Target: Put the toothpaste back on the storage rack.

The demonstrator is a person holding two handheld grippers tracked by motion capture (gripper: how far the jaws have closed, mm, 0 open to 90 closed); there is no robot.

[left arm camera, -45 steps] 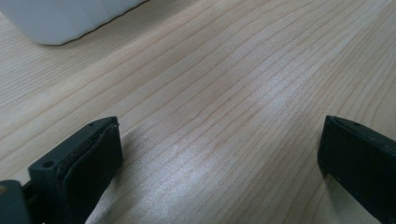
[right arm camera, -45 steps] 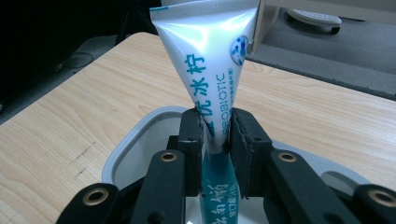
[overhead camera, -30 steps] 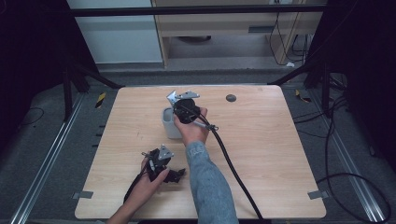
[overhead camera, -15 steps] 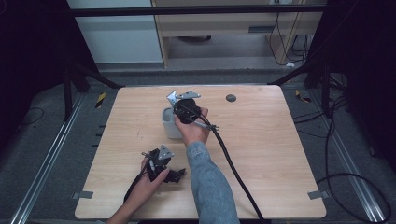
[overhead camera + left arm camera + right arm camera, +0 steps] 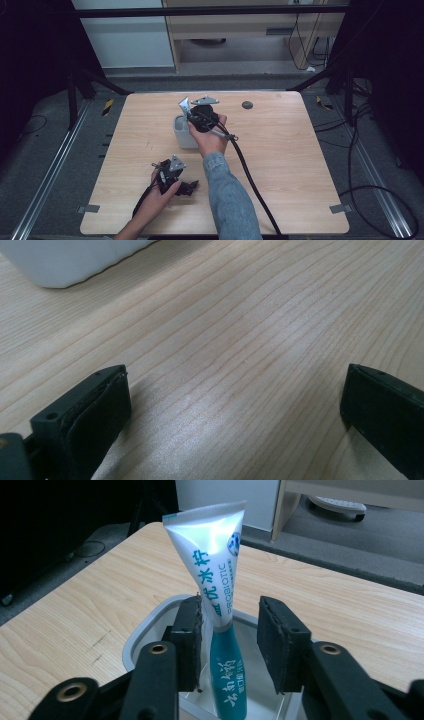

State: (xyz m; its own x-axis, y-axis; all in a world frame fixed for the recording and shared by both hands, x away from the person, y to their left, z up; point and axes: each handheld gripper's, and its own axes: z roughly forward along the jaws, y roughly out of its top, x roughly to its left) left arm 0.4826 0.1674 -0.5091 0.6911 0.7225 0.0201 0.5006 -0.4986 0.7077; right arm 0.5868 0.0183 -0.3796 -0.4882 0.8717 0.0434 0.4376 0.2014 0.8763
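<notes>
My right tongs [image 5: 227,640] have just been opening around the toothpaste tube [image 5: 215,580], which stands crimped end up in the white cup [image 5: 145,630] near the far middle of the tabletop [image 5: 300,165]; the right pad stands clear of it. My left tongs [image 5: 235,415] gape wide over bare wood near the front edge, holding nothing.
</notes>
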